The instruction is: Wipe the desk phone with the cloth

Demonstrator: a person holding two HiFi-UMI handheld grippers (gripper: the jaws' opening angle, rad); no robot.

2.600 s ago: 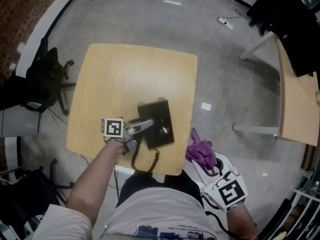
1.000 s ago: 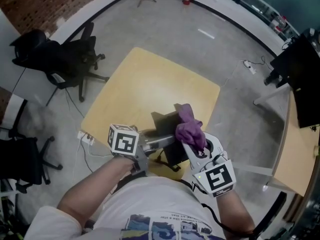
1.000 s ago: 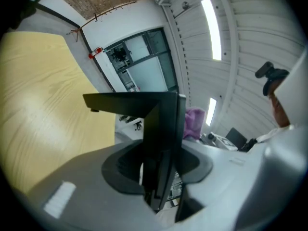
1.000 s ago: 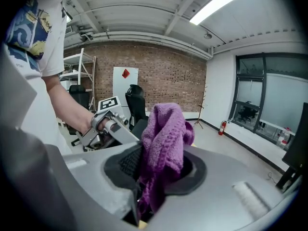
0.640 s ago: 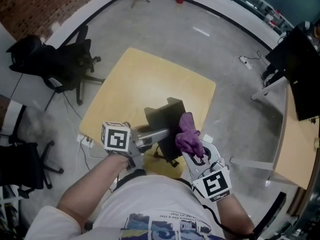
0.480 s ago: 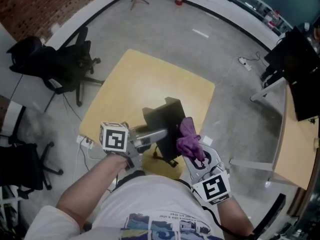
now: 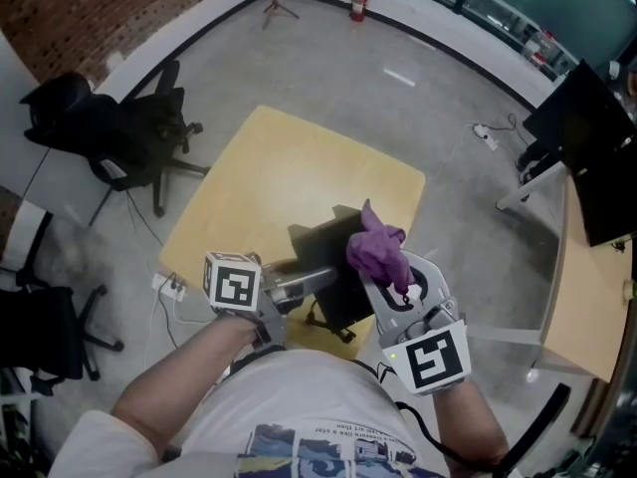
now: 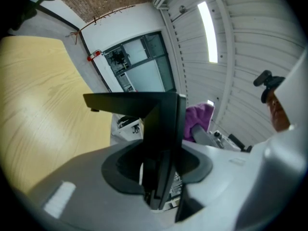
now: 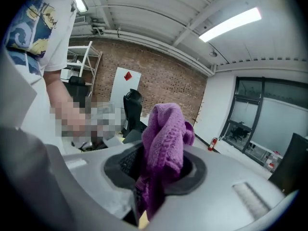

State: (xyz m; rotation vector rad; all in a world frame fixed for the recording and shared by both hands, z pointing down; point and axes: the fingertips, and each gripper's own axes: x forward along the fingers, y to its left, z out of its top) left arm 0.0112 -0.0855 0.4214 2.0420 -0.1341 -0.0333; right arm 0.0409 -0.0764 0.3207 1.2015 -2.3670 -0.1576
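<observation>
Desk phone (image 7: 333,257) — black, was clamped edge-on in the left gripper (image 7: 314,279) jaws, by the near edge of the wooden table (image 7: 289,167). Cloth (image 7: 376,252) — purple, bunched, was pinched between the right gripper (image 7: 398,282) jaws, just beside the phone.

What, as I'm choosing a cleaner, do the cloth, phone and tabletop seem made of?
The cloth: purple, fuzzy looped pile, limp folds; likely microfibre or terry. The phone: matte black, rigid straight edges; probably plastic. The tabletop: pale, smooth, faint grain lines; wood or laminate.

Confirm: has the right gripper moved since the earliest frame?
Yes, leftward. The right gripper was out past the table's right edge; now its cloth is at the phone.
</observation>
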